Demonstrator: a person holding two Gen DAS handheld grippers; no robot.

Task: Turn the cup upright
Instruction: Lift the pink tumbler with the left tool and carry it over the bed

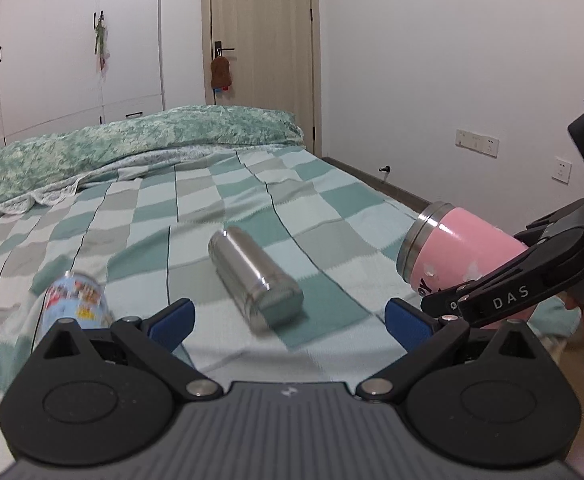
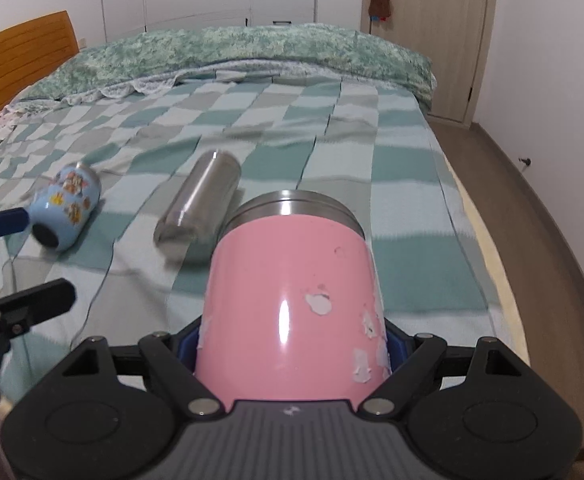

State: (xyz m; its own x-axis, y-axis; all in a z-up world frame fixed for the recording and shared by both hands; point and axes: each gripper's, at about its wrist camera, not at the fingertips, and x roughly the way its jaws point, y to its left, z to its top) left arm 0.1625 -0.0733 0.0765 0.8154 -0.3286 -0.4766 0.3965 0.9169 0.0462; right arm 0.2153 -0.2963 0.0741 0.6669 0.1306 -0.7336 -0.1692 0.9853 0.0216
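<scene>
The right gripper (image 2: 292,344) has its jaws clenched on the lower body of a pink cup (image 2: 292,300). Blue pads press against the cup on both sides. The cup is lifted clear of the bed (image 2: 412,208) and tilted, with its steel-rimmed mouth pointing away from the gripper and slightly upward. Patches of pink paint have chipped off its side. In the left wrist view the same pink cup (image 1: 452,252) hangs at the right of the scene, held above the near right part of the bed, with its mouth facing left and upward.

The left gripper (image 1: 288,320) has its jaws released and wide apart, holding nothing. It hovers low over the near edge of the bed, with its blue fingertips (image 1: 172,318) on either side of the view.

On the checked green and white bedspread, a steel cup (image 1: 254,276) lies on its side near the middle. Further left, a blue cup with cartoon pictures (image 2: 66,210) also lies on its side. A green quilt (image 2: 232,52) is bunched along the far end of the bed.

The step in hand appears to be turning the pink cup upright while it is carried. The next move likely calls for rotating the wrist until the mouth faces straight up, then lowering the base flat onto the soft bedspread before letting go, since the bedding may let it topple.
</scene>
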